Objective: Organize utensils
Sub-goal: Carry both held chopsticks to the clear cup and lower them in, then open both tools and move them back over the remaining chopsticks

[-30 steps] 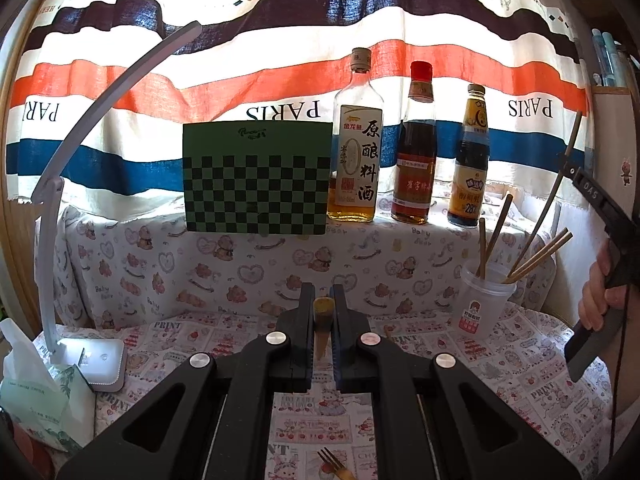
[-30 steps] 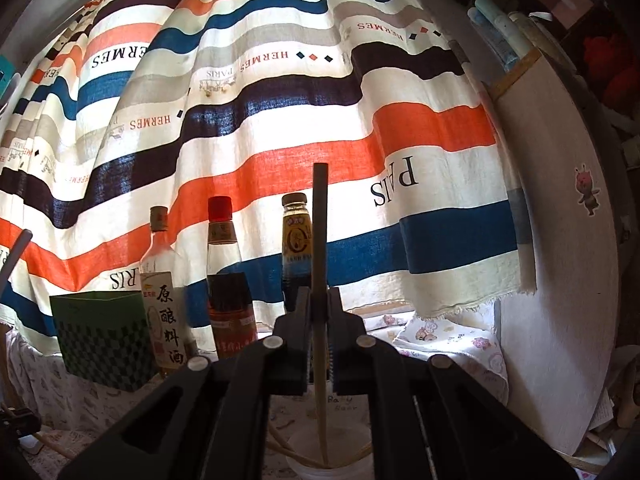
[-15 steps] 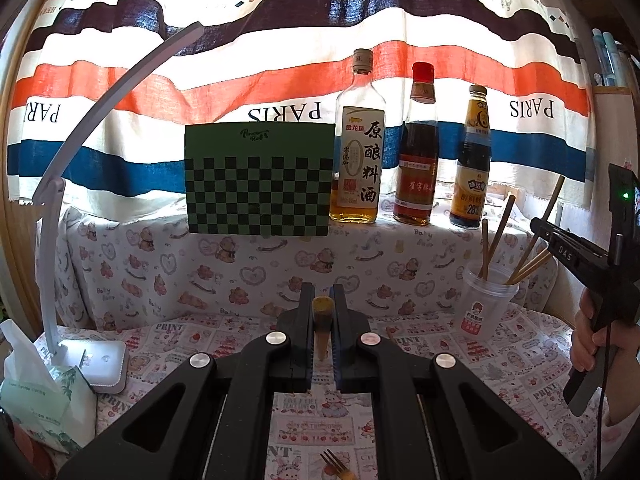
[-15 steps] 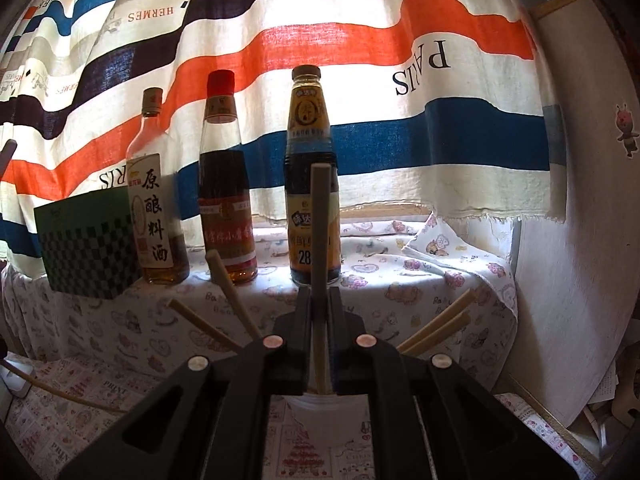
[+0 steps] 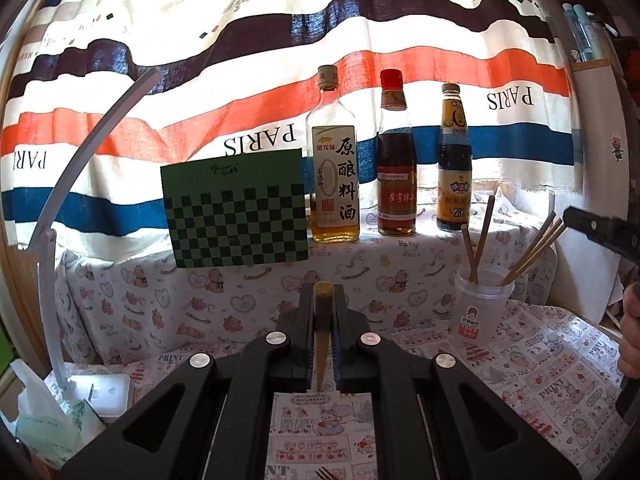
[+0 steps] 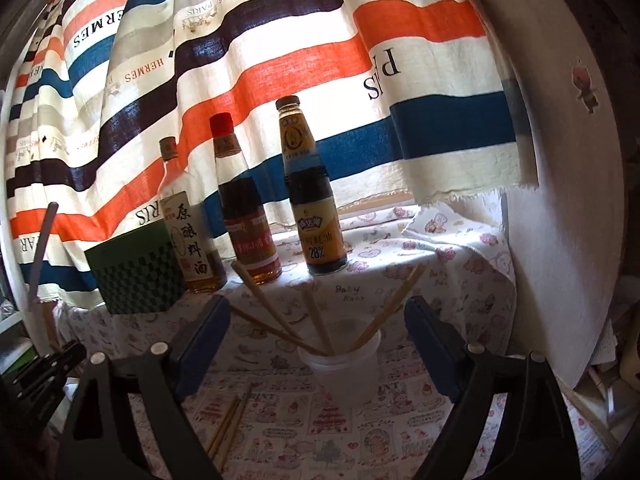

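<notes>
My left gripper (image 5: 323,300) is shut on a wooden-handled fork (image 5: 322,336); its tines (image 5: 326,473) show at the bottom edge, above the printed tablecloth. A clear plastic cup (image 5: 482,308) at the right holds several wooden chopsticks (image 5: 480,236). In the right wrist view my right gripper (image 6: 316,328) is open and empty, just in front of the same cup (image 6: 344,368) with its chopsticks (image 6: 316,316). Two loose chopsticks (image 6: 226,428) lie on the cloth left of the cup. The right gripper also shows at the right edge of the left wrist view (image 5: 600,232).
Three sauce bottles (image 5: 396,160) and a green checkered box (image 5: 236,216) stand on the raised ledge behind, before a striped curtain. A white desk lamp (image 5: 52,264) and a tissue pack (image 5: 44,424) are at the left. A white wall (image 6: 560,220) bounds the right.
My right gripper has opened and let its chopstick go into the cup, and it has dropped lower and back. The left gripper still holds the fork, hardly moved.
</notes>
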Tool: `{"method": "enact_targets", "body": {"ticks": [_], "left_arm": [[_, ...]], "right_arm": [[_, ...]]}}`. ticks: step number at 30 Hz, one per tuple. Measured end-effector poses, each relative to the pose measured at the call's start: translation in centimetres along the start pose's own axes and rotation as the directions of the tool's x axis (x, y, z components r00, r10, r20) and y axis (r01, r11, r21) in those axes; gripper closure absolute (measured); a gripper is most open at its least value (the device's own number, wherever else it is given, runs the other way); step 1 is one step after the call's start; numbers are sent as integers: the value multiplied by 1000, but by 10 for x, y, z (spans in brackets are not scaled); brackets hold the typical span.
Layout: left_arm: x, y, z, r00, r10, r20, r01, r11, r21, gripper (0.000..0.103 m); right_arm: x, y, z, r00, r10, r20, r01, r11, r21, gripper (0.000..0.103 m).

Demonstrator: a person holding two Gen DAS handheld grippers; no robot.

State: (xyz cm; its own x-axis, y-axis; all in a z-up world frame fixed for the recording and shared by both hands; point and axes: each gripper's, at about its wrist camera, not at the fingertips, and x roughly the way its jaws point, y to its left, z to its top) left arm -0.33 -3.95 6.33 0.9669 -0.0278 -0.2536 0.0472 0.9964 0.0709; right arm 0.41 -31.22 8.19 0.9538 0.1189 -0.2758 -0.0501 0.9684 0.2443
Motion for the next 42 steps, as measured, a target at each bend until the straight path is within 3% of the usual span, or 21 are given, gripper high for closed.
{"method": "enact_targets", "body": {"ticks": [4, 6, 11, 15, 19, 20, 22, 24, 26, 27, 33, 38, 42], "left_arm": [[4, -19, 27, 999, -39, -9, 39, 999, 15, 97], [1, -30, 42, 998, -59, 8, 59, 998, 19, 97], [-9, -63, 78, 991, -80, 109, 72, 995, 70, 97], [-6, -93, 104, 980, -138, 145, 127, 988, 87, 97], [20, -123, 126, 973, -191, 127, 182, 980, 84, 97], [27, -127, 131, 969, -216, 121, 209, 975, 70, 97], [36, -134, 142, 942, -298, 151, 292, 954, 61, 97], [37, -138, 151, 927, -305, 218, 301, 952, 50, 97], [40, -140, 159, 899, -361, 246, 369, 929, 16, 97], [43, -142, 161, 895, -364, 257, 375, 927, 7, 97], [72, -158, 149, 921, -274, 278, 290, 957, -16, 97], [106, -159, 112, 947, -268, 176, 282, 958, -57, 97], [111, -160, 95, 958, -262, 114, 268, 963, -42, 97]], "right_arm": [[27, -12, -17, 987, -67, -144, 70, 997, 20, 15], [38, -21, -21, 970, -150, -193, 160, 987, 36, 15], [59, -41, -22, 918, -228, -325, 259, 964, 54, 15], [67, -61, -23, 897, -191, -399, 262, 956, 130, 15], [78, -67, -29, 875, -156, -457, 252, 955, 157, 15], [79, -65, -30, 872, -155, -465, 251, 956, 153, 15], [83, -62, -34, 866, -158, -475, 252, 957, 141, 15], [85, -57, -37, 861, -159, -483, 248, 961, 125, 15], [86, -54, -38, 859, -149, -489, 234, 965, 118, 15], [85, -53, -38, 860, -146, -489, 231, 966, 119, 15], [84, -48, -40, 857, -133, -497, 217, 970, 114, 15], [86, -51, -42, 847, -146, -511, 237, 964, 117, 15], [91, -54, -46, 822, -160, -547, 257, 961, 105, 15]]}}
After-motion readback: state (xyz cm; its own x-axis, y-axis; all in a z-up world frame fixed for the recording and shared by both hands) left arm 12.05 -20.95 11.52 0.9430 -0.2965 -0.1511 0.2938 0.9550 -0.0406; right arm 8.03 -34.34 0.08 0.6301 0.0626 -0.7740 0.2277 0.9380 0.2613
